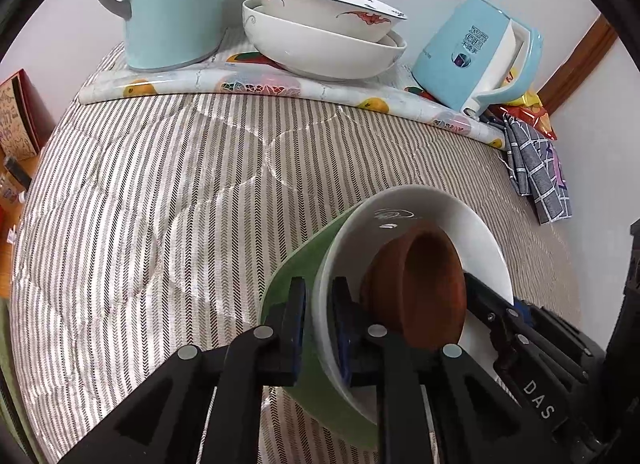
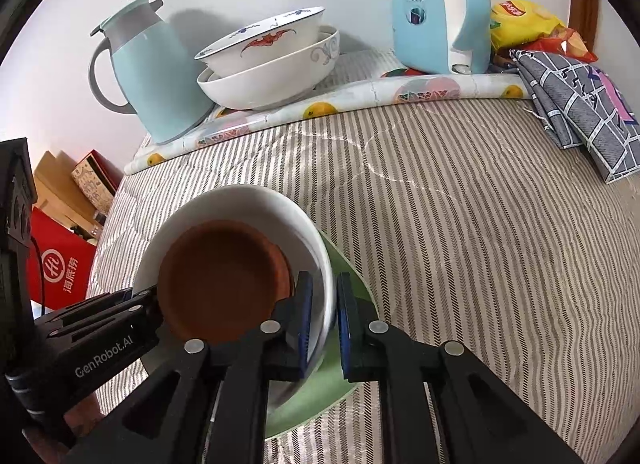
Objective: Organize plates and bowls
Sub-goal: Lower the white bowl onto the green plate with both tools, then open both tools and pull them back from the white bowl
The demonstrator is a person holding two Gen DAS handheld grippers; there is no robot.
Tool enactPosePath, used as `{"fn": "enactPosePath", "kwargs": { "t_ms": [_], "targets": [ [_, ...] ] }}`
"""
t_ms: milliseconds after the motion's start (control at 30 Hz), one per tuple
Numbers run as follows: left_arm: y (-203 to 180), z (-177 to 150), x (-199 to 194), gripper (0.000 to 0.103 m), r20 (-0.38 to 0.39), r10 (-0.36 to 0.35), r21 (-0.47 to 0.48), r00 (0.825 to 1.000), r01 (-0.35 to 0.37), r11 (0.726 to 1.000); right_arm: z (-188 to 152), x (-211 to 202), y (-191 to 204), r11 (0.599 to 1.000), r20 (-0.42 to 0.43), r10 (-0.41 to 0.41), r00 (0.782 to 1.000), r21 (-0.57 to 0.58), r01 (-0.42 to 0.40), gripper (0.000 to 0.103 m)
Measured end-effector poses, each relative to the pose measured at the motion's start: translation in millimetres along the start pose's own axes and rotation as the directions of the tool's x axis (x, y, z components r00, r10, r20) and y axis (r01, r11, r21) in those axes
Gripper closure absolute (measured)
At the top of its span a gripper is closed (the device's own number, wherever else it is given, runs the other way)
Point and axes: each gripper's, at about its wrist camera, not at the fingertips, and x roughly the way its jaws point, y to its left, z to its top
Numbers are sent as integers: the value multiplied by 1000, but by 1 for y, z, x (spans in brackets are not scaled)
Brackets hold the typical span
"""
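While both claws are pinching one stack, it is tipping. The left claw (image 1: 318, 328) is squeezing the rim of the white bowl (image 1: 440, 220) and the green plate (image 1: 304, 260) under it. The right claw (image 2: 324, 320) is squeezing the other side. The stack is near the front of the bed (image 2: 460, 224), well apart from the big bowls (image 2: 272, 64) by the wall. The brown dish (image 2: 220, 280) is sitting loose inside the white bowl. If the claws are tilting more, it could slide out.
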Motion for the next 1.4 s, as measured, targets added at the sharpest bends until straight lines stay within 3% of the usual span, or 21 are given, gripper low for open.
{"fn": "enactPosePath", "kwargs": {
  "t_ms": [467, 933, 1067, 1233, 1300, 1400],
  "targets": [
    [-2, -1, -7, 82, 0, 20, 27, 1000, -20, 999, -4, -12, 3, 1000, 24, -16, 1000, -27, 17, 87],
    [-4, -22, -55, 76, 62, 31, 36, 998, -33, 999, -20, -42, 5, 999, 51, -3, 999, -41, 5, 87],
    [-14, -34, -76, 65, 104, 52, 56, 993, -58, 997, -28, -67, 3, 999, 92, 4, 996, -35, -1, 84],
    [-31, -52, -105, 55, 163, 51, 76, 985, -64, 995, -42, -107, -5, 998, 167, -53, 985, -27, 58, 59],
    [-41, -60, -114, 48, 182, 54, 82, 982, -70, 994, -48, -120, -7, 996, 197, -76, 977, -29, 83, 52],
    [-56, -73, -129, 46, 209, 50, 95, 977, -71, 993, -60, -145, -12, 993, 243, -103, 965, -37, 115, 43]
  ]
}}
